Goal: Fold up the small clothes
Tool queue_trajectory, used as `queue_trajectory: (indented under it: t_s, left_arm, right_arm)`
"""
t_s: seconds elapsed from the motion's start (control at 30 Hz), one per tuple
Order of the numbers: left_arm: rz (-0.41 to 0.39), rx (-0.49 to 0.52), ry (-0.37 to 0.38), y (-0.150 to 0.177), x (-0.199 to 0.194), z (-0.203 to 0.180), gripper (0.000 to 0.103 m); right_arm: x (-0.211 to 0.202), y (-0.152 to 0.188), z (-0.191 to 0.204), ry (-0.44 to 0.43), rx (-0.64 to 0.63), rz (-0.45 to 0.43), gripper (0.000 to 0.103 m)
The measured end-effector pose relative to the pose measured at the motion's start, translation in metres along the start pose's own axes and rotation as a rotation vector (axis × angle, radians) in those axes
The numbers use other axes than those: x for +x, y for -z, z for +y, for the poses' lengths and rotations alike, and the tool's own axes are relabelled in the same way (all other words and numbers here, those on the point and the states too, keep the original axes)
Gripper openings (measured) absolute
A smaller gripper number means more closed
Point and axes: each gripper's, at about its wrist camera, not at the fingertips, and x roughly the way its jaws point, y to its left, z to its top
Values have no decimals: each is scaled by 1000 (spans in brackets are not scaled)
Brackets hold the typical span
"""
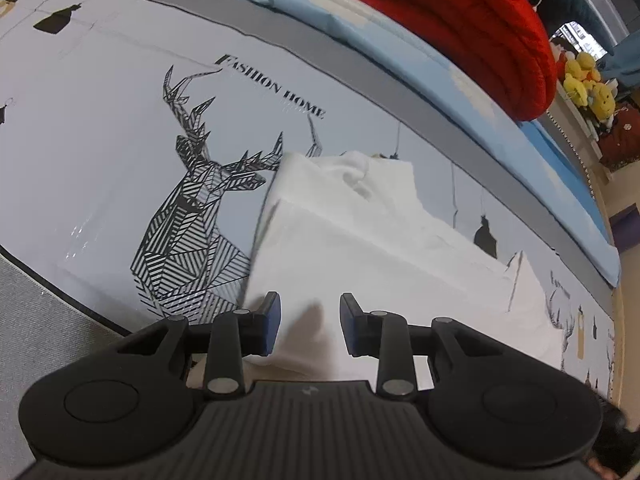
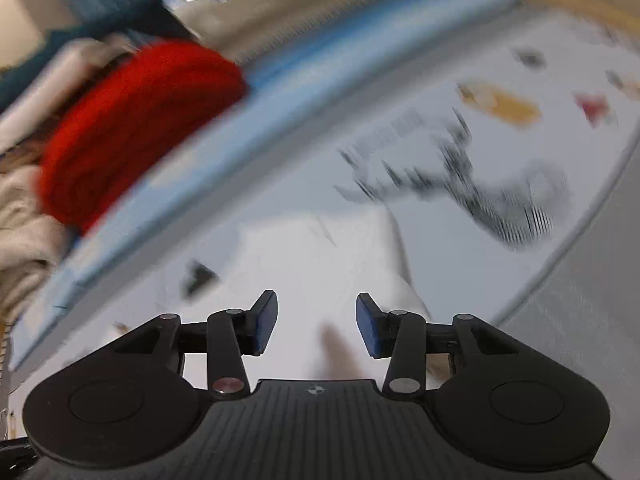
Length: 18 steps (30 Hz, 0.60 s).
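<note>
A small white garment (image 1: 360, 240) lies partly folded on a pale tablecloth (image 1: 100, 128) printed with a striped deer and the words "FASHION HOME". My left gripper (image 1: 310, 324) hovers over the garment's near edge. Its blue pads (image 1: 272, 324) stand apart, and no cloth is pinched between them. The right wrist view is blurred. There the same white garment (image 2: 320, 248) lies below my right gripper (image 2: 316, 324), whose pads (image 2: 370, 326) are spread wide and press on nothing.
A red knitted garment (image 1: 460, 28) lies on a light blue sheet (image 1: 400, 44) along the far side. Cream clothes (image 2: 24, 232) are piled beside the red knit (image 2: 132, 120). Yellow plush toys (image 1: 588, 84) sit beyond. A grey surface (image 1: 40, 320) borders the tablecloth.
</note>
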Motion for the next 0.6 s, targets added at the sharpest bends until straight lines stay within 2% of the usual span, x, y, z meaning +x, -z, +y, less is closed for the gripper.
queue_trajectory:
  t_s: [0.03,0.07,0.13,0.27,0.33,0.4,0.43,0.6]
  left_arm:
    - [2,1,-1,-1,0,1,35]
    - [2,4,1,-2,0,2,35]
    - [-4,11,6,-5,-2,3,35]
    - [6,26,10,-7,1,7,38]
    - [41,11,13,-6,10,13,41]
    - [63,9,13,-7,17,17,41]
    - [61,21,8,-9,16,16,41]
    - [-1,113,2,-18,-2,-1,41]
  right_arm:
    - [9,1,-8,25,21,44,42]
    - [13,2,-13,19,44,56,35]
    - [8,0,-6,21,26,42,36]
    - [-6,-3,11,-18,-56,-38,46]
    - [6,-4,5,27,-57,-5,47]
    - [14,-3,-3,48,-15,37,41]
    - [11,-4,-2,43,-7,25,41]
    - [-8,-9,19,0,-129,-76,45]
